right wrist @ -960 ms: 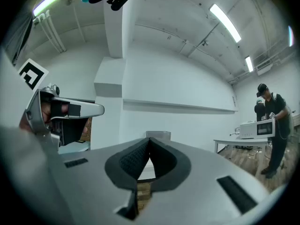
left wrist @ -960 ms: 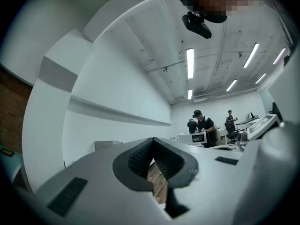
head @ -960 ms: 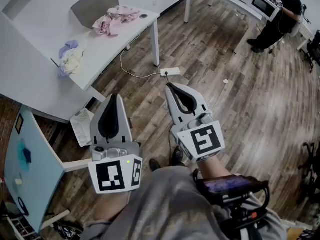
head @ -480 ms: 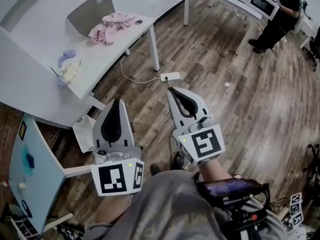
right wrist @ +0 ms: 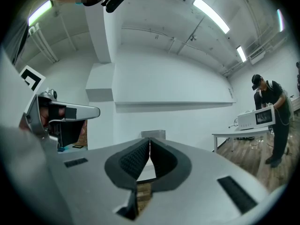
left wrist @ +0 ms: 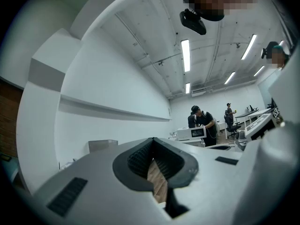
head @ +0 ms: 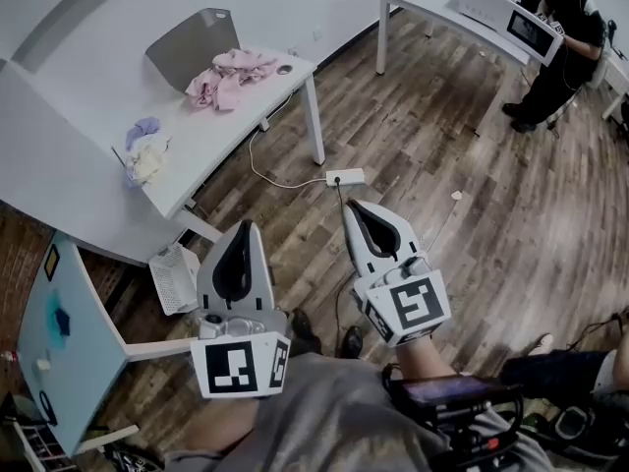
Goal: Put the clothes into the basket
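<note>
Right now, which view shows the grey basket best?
Head view: the basket sits whole on the white table, pink clothes beside it. The left gripper view shows it small and distant above the jaw; the right gripper view shows only its top behind the jaw tips.

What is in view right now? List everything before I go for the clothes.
near table: one, white, left
far table: one, white, top right
basket: one, grey, far end of near table
pink clothes: one pile, pink, on near table beside basket
pale clothes: one pile, lilac and cream, on near table by its edge
power strip: one, white, on floor
person: one, dark clothes, by far table
left claw: one, grey, shut, empty, over floor
right claw: one, grey, shut, empty, over floor
</note>
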{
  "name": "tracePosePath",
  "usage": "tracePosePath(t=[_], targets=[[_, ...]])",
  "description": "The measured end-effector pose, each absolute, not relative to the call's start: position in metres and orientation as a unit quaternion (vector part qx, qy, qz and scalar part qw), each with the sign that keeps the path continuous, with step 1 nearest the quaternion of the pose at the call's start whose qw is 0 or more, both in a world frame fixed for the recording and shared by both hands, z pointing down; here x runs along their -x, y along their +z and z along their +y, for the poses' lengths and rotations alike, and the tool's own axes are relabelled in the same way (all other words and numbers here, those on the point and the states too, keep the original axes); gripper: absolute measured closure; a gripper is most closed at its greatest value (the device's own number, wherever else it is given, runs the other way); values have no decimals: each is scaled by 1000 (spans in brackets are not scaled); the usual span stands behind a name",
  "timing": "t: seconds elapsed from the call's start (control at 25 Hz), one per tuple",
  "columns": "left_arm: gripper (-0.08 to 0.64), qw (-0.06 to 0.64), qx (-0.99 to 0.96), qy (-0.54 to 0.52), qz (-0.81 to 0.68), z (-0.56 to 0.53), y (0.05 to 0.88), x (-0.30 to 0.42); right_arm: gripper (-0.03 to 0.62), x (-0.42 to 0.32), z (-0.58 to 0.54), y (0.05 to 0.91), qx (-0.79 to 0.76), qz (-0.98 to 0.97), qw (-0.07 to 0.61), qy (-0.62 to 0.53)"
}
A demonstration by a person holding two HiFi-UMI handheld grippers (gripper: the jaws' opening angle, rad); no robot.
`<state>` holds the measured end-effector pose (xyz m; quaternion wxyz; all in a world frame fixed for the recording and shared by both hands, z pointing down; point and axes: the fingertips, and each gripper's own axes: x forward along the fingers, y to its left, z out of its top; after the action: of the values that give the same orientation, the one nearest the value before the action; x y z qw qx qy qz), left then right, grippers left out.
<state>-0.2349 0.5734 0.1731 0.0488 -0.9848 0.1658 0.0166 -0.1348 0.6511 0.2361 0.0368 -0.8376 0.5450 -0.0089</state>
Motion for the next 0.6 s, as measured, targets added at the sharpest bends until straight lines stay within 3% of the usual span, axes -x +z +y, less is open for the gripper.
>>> tracePosePath(t=[0.6], targets=[[551, 13, 983, 10, 185, 431, 202, 166, 583, 72, 511, 268, 821, 568, 4, -48]])
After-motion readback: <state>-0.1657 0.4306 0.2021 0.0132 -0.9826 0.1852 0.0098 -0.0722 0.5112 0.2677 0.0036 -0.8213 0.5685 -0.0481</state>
